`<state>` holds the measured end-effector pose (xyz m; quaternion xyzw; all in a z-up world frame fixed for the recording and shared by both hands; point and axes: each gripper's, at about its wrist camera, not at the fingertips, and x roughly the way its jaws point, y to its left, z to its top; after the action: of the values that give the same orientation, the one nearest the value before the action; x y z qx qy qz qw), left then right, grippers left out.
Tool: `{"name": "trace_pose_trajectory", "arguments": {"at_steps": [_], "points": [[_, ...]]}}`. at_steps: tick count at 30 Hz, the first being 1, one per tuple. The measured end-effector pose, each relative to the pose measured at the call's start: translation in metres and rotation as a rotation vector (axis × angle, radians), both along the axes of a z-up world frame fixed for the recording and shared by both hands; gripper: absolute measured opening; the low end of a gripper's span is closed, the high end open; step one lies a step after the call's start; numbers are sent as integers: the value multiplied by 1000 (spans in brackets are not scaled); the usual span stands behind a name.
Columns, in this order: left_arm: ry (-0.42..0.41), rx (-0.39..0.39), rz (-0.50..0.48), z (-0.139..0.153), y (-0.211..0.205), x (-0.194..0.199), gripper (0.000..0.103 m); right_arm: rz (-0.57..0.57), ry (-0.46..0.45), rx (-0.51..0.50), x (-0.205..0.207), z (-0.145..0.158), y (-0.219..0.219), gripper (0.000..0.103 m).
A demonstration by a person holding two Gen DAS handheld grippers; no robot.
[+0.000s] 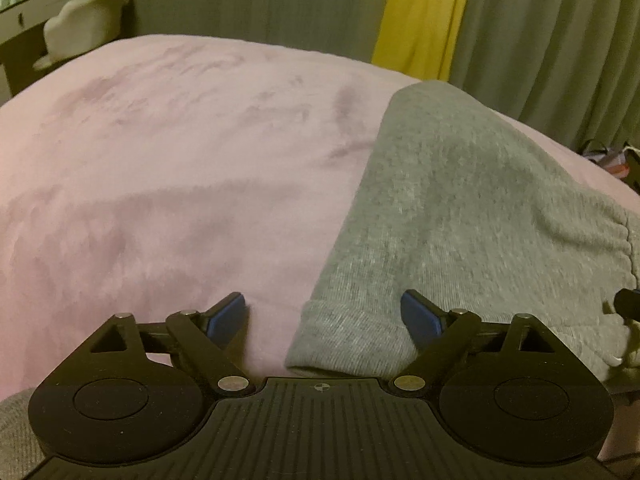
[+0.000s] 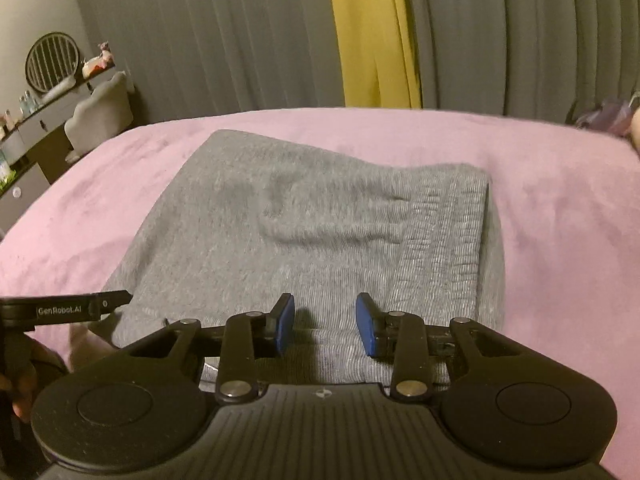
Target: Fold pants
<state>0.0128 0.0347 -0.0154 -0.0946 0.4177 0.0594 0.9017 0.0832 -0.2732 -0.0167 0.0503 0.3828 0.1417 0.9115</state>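
Lying on a pink plush bed cover (image 2: 560, 216), the grey sweatpants (image 2: 280, 240) already look folded into a compact stack, with the ribbed elastic waistband (image 2: 444, 240) on top along the right side in the right wrist view and a cuffed leg end (image 1: 320, 344) at the near edge in the left wrist view. Both tools hold nothing: the left tool (image 1: 324, 318) hangs with its blue pads (image 1: 226, 318) spread wide, one pad over the bare cover and the other over the grey knit, straddling the cuffed corner; the right tool (image 2: 325, 326) has its pads moderately apart just above the near edge of the stack, and whether they touch the cloth I cannot tell. I judge the fabric to be a soft, fairly thick cotton jersey: light, limp, quick to sag and wrinkle, yet grippy against rubber pads and against the fuzzy cover, so dragging it would likely bunch the layers. The sturdiest places to pinch seem to be the cuff hem and the waistband, where the doubled cloth gives the pads something firm; a bite on a single layer mid-panel would probably peel the stack open. Lifting both near corners together should keep the fold square.
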Motion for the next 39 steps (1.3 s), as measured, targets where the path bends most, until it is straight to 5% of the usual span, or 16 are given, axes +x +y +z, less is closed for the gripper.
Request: {"name": "trace_pose_trajectory", "arguments": {"at_steps": [12, 23, 39], "points": [[12, -62, 42, -5, 8, 1, 97, -7, -2, 82, -17, 2, -9, 36], [-1, -43, 49, -5, 5, -2, 100, -52, 8, 211, -25, 9, -42, 36], [-8, -50, 61, -8, 6, 2, 101, -140, -33, 377, -22, -4, -71, 48]]}}
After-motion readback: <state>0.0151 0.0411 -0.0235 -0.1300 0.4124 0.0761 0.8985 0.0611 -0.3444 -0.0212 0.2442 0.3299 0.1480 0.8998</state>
